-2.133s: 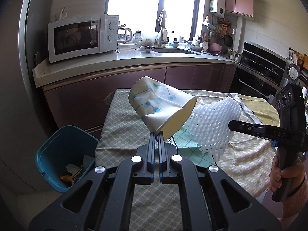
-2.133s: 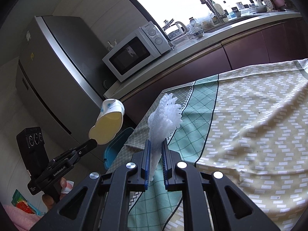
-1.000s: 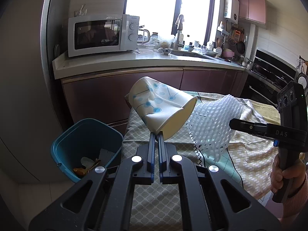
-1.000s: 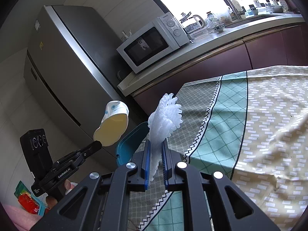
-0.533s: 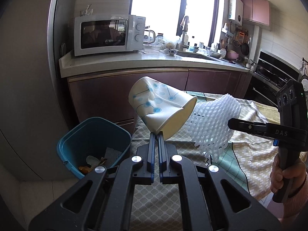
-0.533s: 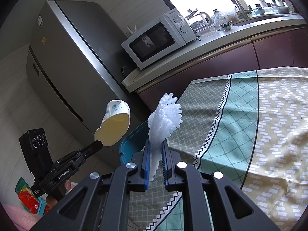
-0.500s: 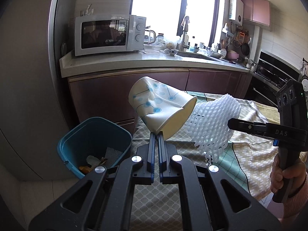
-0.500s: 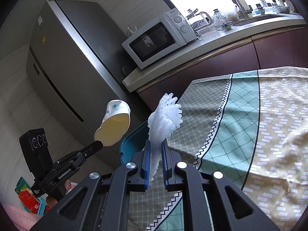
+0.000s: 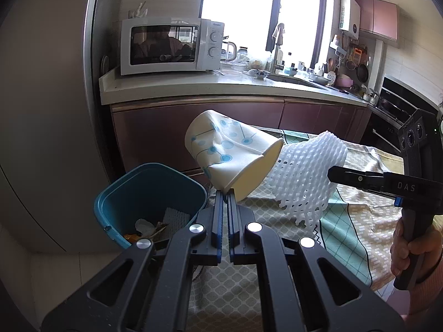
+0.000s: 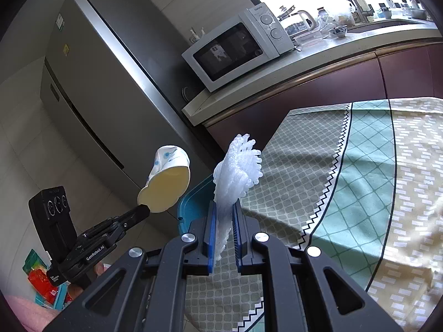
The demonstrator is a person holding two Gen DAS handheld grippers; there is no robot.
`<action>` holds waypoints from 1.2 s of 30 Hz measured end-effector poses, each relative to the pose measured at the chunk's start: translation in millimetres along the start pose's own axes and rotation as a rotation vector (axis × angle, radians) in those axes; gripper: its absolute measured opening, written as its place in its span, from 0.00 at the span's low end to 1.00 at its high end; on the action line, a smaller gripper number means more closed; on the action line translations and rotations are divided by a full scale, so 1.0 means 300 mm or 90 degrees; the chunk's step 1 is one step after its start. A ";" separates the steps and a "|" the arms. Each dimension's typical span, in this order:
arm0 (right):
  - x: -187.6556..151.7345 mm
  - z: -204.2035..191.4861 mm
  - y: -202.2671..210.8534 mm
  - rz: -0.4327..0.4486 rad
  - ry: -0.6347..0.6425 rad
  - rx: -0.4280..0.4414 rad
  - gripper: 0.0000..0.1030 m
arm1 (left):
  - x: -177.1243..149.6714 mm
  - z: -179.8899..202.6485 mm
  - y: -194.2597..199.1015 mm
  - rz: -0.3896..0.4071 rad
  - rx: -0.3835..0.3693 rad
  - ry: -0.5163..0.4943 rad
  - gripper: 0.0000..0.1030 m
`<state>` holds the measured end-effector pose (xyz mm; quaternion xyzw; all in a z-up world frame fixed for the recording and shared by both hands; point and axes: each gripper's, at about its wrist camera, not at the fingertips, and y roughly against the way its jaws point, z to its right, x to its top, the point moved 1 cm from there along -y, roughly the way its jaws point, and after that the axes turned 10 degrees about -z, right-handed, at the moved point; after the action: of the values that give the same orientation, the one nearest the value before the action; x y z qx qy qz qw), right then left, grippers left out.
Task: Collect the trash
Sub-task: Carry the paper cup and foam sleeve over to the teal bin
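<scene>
A crumpled white paper cup (image 9: 232, 155) with blue dots hangs tilted in the air, pinched by its rim in my left gripper (image 9: 227, 196), which is shut on it. To its right a white foam fruit net (image 9: 307, 177) is held up by my right gripper (image 9: 332, 172). In the right wrist view the foam net (image 10: 238, 171) stands between the blue pads of the right gripper (image 10: 223, 207), shut on it, and the paper cup (image 10: 167, 185) shows at the left gripper's tip (image 10: 142, 210). A teal trash bin (image 9: 149, 191) with scraps inside sits on the floor, lower left of the cup.
A table with a patterned green and tan cloth (image 10: 346, 188) lies to the right of the bin. Behind are dark red cabinets (image 9: 171, 130), a counter with a white microwave (image 9: 169, 45), and a steel fridge (image 10: 105, 88) on the left. A hand (image 9: 409, 251) holds the right gripper's handle.
Both grippers have drifted left along the table's end with their loads; the teal bin now shows larger and closer under the cup, and the fridge fills more of the view.
</scene>
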<state>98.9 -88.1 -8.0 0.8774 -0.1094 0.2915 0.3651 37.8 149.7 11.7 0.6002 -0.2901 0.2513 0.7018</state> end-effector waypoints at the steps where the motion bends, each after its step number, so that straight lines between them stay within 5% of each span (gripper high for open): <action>1: 0.002 -0.003 -0.007 -0.002 0.001 0.002 0.10 | -0.001 -0.006 -0.001 -0.001 0.002 0.002 0.03; 36: 0.099 -0.070 -0.208 -0.067 0.029 0.025 0.10 | -0.029 -0.169 -0.038 -0.026 0.054 0.058 0.03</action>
<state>139.0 -28.4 -14.6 0.8820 -0.0489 0.2939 0.3651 45.0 198.1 -8.1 0.6229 -0.2350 0.2760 0.6933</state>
